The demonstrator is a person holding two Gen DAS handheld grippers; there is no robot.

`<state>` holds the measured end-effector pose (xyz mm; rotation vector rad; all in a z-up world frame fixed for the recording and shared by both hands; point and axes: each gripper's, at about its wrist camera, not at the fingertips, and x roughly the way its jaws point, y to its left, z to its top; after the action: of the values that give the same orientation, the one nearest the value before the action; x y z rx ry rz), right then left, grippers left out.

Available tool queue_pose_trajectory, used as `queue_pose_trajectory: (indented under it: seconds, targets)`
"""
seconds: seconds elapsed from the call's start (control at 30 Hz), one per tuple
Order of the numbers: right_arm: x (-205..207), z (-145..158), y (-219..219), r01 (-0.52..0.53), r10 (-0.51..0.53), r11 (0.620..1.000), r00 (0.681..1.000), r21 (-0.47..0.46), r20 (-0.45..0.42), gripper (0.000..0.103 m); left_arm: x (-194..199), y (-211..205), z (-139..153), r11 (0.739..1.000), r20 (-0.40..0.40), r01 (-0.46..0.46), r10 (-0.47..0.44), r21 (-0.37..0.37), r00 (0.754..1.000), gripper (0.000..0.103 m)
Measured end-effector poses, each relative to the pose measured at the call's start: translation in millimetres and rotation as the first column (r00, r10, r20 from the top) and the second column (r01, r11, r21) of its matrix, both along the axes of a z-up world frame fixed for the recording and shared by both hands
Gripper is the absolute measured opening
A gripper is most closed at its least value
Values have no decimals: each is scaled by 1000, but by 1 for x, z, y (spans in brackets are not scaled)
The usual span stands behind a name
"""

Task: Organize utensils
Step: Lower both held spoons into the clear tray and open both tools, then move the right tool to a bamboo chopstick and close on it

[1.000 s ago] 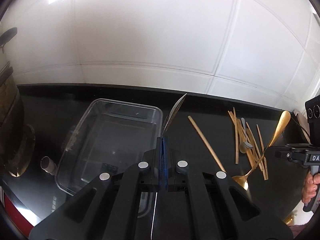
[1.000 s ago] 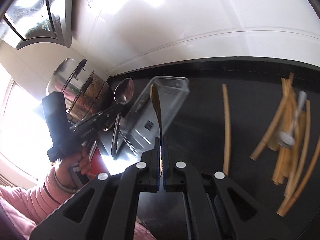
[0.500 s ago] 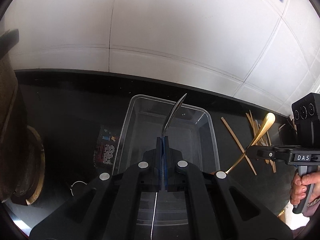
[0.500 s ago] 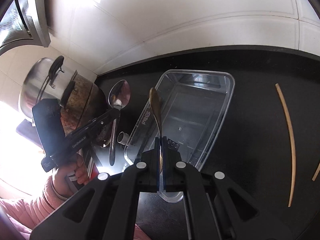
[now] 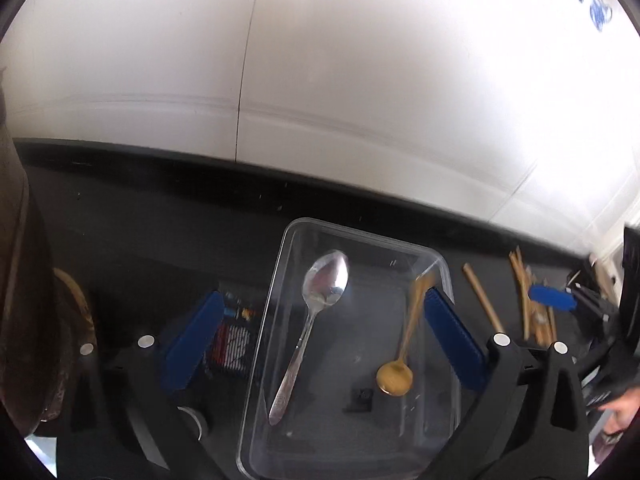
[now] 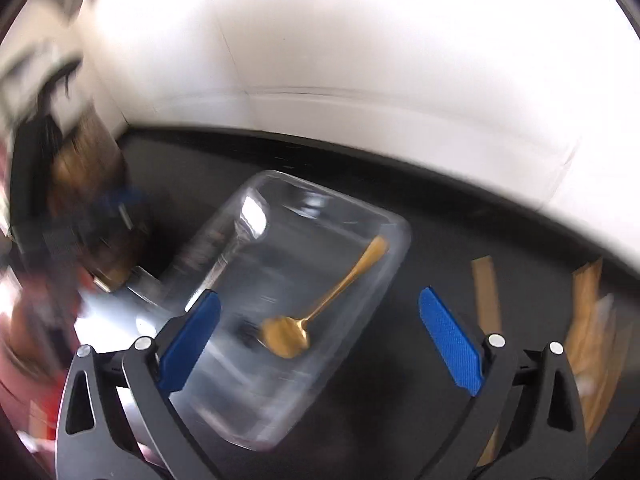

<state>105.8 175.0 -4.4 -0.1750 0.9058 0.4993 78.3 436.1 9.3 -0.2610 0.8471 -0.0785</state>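
Note:
A clear plastic container (image 5: 280, 280) sits on the black counter. Inside it are a silver spoon (image 5: 320, 320) and a gold spoon (image 5: 394, 376), the gold one blurred. My left gripper (image 5: 324, 300) hangs above the container with its jaws opening wide; neither pad touches the silver spoon. In the right wrist view the gold spoon (image 6: 288, 334) lies in the container (image 6: 400, 232), free below my right gripper (image 6: 320, 300), whose jaws are also opening. Its blue pad (image 5: 552, 298) shows at the right of the left wrist view.
Several wooden chopsticks (image 5: 524, 300) lie on the counter right of the container, also blurred as chopsticks (image 6: 486, 292). A metal pot (image 5: 24, 320) stands at the left edge. A small printed label (image 5: 236, 332) lies left of the container. A white tiled wall runs behind.
Both grippers went from shut on a spoon to wide open over the container. The silver and gold spoons have dropped into it. Both views shifted further over the container.

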Motion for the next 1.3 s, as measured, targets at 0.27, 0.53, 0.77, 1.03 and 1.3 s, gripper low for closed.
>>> queue_pose_trajectory:
  seconds: [0.27, 0.53, 0.77, 1.03, 1.3]
  targets:
    - [-40, -29, -107, 175, -173, 983, 984, -59, 32, 96, 9, -60, 1, 999, 20, 44, -45, 27, 999, 98]
    - [-77, -61, -277, 525, -527, 841, 850, -133, 25, 96, 21, -212, -65, 985, -183, 159, -144, 69, 972, 98]
    - [-53, -85, -364, 620, -629, 762, 777, -186, 15, 96, 50, -313, -123, 970, -317, 122, -50, 210, 947, 98]
    - [-5, -125, -375, 578, -598, 781, 801, -235, -15, 96, 67, -350, -142, 932, -328, 31, 96, 362, 940, 98]
    - [-2, -139, -394, 637, -644, 763, 764, -108, -44, 98, 47, -355, -147, 933, -280, -110, 213, 342, 936, 98]
